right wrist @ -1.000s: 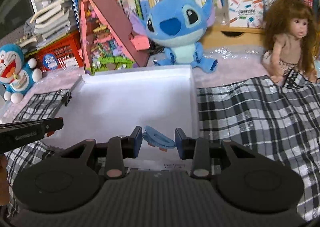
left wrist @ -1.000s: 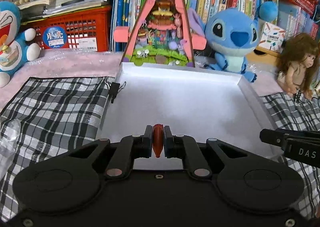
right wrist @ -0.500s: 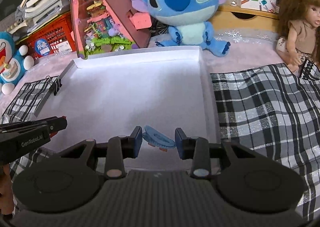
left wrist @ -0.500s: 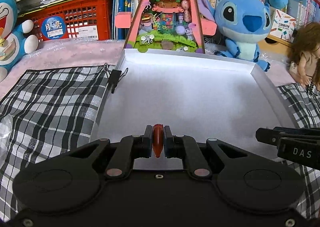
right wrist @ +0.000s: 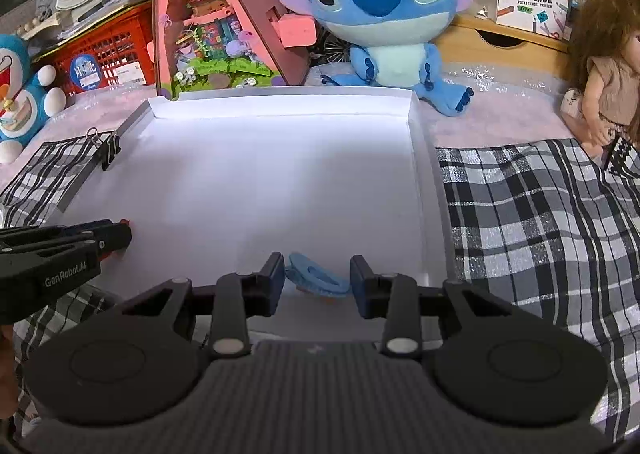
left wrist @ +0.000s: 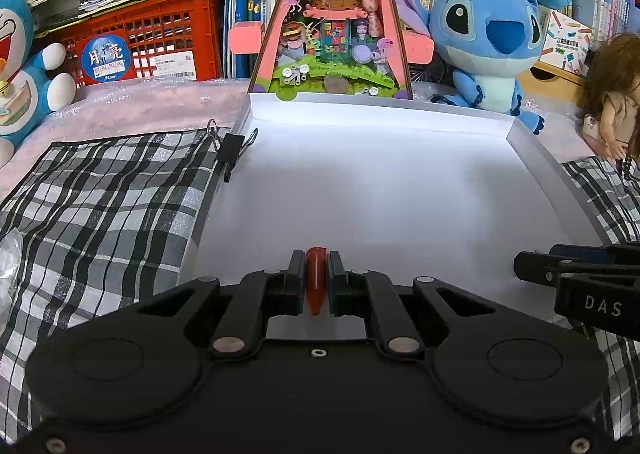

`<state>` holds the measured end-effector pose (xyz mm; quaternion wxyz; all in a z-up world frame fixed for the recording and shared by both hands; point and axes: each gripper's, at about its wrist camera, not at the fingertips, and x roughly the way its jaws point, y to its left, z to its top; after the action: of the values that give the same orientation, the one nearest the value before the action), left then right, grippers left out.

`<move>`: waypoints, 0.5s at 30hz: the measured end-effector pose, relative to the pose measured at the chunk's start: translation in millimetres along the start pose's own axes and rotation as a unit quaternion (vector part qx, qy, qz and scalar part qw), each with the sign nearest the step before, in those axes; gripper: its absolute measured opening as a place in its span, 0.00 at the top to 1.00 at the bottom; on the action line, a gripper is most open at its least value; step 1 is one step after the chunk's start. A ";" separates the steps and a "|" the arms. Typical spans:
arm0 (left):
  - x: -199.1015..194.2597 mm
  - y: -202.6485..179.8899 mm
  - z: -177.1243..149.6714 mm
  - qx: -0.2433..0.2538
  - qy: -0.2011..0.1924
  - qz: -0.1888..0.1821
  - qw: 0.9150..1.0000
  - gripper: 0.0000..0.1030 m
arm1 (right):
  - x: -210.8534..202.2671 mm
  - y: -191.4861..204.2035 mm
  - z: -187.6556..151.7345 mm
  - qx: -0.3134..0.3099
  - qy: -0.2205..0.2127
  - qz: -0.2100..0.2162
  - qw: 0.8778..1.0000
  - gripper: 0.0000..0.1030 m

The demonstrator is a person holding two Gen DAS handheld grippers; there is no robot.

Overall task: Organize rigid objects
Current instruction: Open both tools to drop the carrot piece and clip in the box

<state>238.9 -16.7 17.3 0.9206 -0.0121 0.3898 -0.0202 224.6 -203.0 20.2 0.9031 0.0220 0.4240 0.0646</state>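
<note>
Sorting barely begun, judging by the white tray (left wrist: 536, 158): nothing lying inside yet, only a black binder clip (left wrist: 231, 148) on its left wall. Left gripper (left wrist: 317, 280) pinching a small red-orange piece (left wrist: 316, 282) above the near edge; right gripper (right wrist: 318, 280) clamped across a flat blue piece (right wrist: 316, 278) low over the near right corner. Both pieces left to set down.
</note>
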 end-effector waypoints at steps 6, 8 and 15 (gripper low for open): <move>-7.3 0.2 -1.5 0.004 -0.007 -0.004 1.000 0.84 | -3.1 -0.4 -1.8 -0.003 -0.006 0.003 1.000 0.53; -12.3 -0.2 -2.0 0.007 -0.012 -0.005 1.000 0.76 | -6.9 -0.5 -2.1 -0.002 -0.012 0.003 1.000 0.46; -41.1 -5.3 -8.8 0.037 -0.048 0.002 0.998 0.49 | -28.3 -2.3 -5.2 -0.009 -0.036 0.009 0.999 0.34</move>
<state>203.9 -20.2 40.9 0.9380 0.0216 0.3444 -0.0317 202.9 -209.2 38.3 0.9173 0.0204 0.3904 0.0758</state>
